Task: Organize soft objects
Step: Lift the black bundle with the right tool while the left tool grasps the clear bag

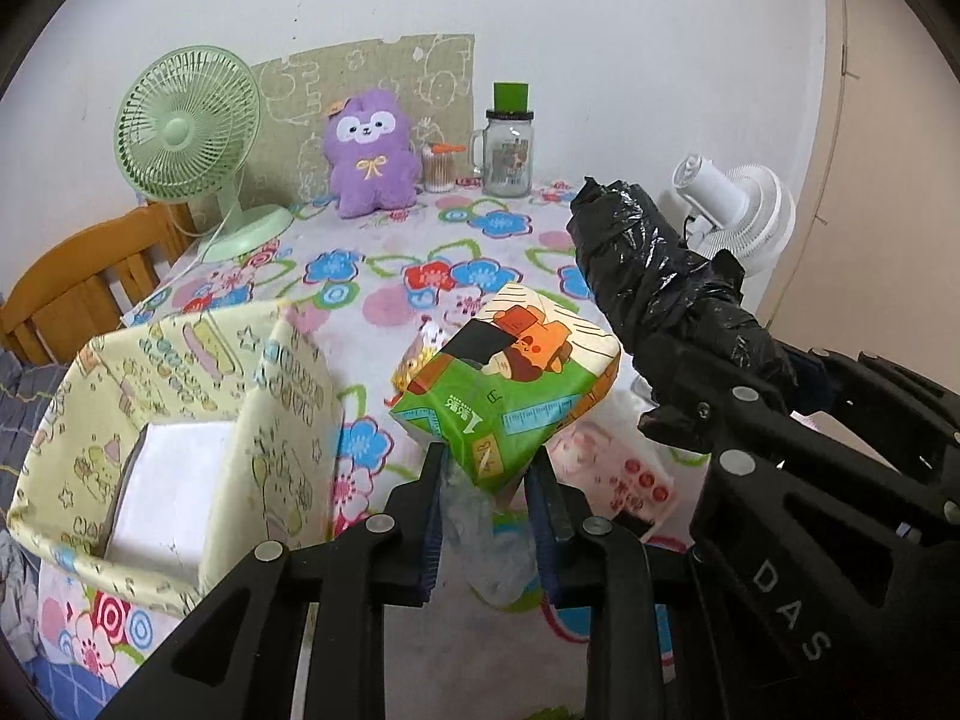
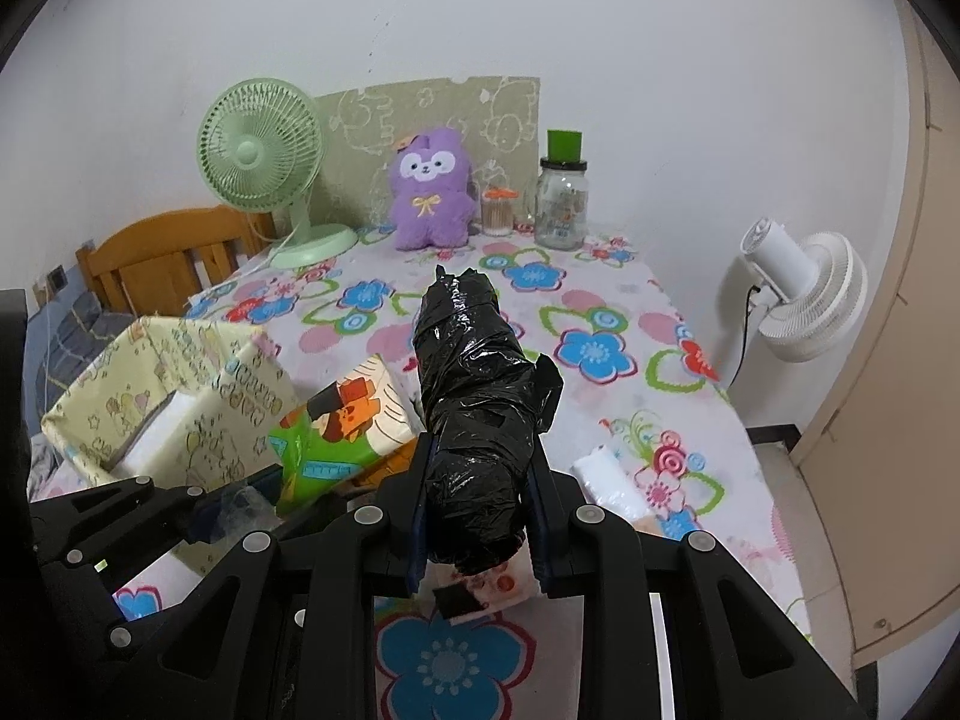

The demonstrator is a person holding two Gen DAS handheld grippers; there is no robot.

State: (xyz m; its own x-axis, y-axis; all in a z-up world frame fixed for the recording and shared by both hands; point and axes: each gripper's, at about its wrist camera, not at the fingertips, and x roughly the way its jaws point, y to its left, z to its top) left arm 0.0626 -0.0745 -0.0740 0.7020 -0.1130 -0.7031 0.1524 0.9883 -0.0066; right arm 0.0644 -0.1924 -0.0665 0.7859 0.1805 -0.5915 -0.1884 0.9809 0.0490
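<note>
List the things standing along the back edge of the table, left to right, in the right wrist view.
Pale green desk fan → purple plush toy with a yellow bow → small clear tub of cotton swabs with an orange lid → glass mason jar mug with a green cap.

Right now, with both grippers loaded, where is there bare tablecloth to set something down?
Free: the middle stretch between the purple plush and the black bag roll, and rightward toward the table edge. Crowded: the near-left, by the yellow fabric bin and tissue pack, and the back row.
</note>
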